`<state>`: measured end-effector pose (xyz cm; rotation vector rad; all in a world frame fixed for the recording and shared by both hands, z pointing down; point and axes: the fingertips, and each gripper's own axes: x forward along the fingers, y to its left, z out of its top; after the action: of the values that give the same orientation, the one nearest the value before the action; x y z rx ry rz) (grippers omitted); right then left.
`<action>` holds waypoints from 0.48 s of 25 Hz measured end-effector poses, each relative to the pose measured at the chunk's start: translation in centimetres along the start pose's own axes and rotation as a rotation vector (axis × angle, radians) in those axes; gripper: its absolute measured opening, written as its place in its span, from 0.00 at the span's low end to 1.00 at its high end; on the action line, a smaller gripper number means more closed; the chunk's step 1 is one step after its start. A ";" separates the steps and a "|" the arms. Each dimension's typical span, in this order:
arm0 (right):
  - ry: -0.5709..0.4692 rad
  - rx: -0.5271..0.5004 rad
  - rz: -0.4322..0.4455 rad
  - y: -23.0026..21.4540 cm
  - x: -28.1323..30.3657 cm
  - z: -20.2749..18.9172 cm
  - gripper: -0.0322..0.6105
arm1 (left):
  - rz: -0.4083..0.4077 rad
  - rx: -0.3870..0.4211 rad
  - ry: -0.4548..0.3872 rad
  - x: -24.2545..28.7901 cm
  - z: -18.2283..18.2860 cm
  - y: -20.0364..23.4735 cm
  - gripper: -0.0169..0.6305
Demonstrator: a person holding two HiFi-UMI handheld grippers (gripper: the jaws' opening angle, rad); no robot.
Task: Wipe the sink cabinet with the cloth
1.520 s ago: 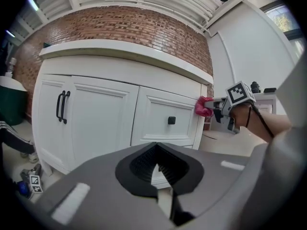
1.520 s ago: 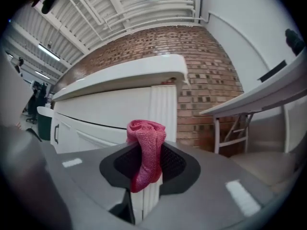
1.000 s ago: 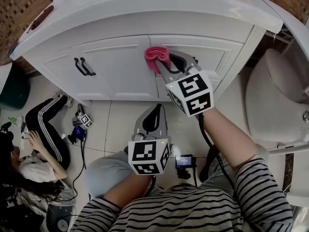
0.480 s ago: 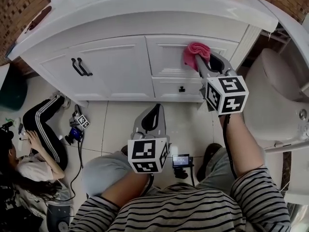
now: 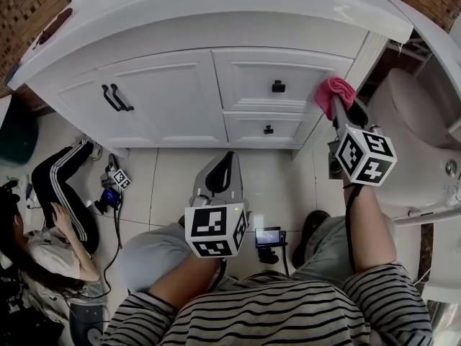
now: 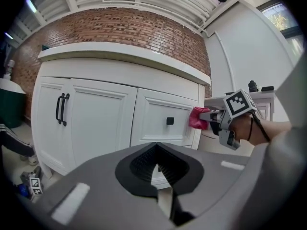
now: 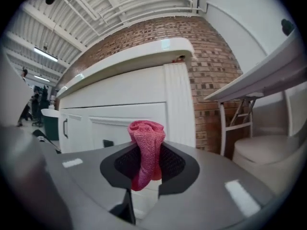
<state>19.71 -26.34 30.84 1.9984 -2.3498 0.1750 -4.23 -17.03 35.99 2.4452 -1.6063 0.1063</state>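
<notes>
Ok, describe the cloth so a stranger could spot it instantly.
Find the white sink cabinet against the brick wall. At its right front corner the right hand-held gripper clamps a bunched cloth. It is the only pink thing among white surfaces.

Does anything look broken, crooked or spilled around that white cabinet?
Nothing stands out. The cabinet has its doors and drawers shut and straight, and the pink cloth, pinched in the right gripper, sits against its right edge.
</notes>
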 end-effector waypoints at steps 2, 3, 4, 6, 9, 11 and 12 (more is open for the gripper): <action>0.022 0.015 0.144 5.5 1.0 -1.9 0.19 | -0.005 -0.007 -0.009 0.0 0.3 0.0 0.03; 0.039 0.009 0.225 8.8 2.0 -3.0 0.19 | -0.008 -0.009 -0.013 -0.1 0.4 -0.1 0.03; 0.055 -0.010 0.296 12.0 3.0 -4.1 0.19 | -0.010 -0.009 -0.015 -0.1 0.5 -0.1 0.03; 0.069 -0.078 0.394 17.5 5.3 -5.5 0.19 | -0.010 -0.013 -0.015 -0.1 0.4 -0.1 0.03; 0.079 -0.163 0.440 22.1 8.4 -6.7 0.19 | -0.008 -0.026 -0.016 -0.3 0.4 0.0 0.03; 0.089 -0.180 0.428 22.5 9.5 -7.1 0.19 | -0.004 -0.033 -0.023 -0.5 0.7 0.2 0.03; 0.090 -0.178 0.417 22.1 9.6 -7.2 0.20 | -0.003 -0.036 -0.027 -0.6 0.8 0.4 0.03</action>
<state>-3.88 -31.46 37.91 1.3779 -2.5872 0.0653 -4.87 -16.85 35.11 2.4320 -1.6015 0.0436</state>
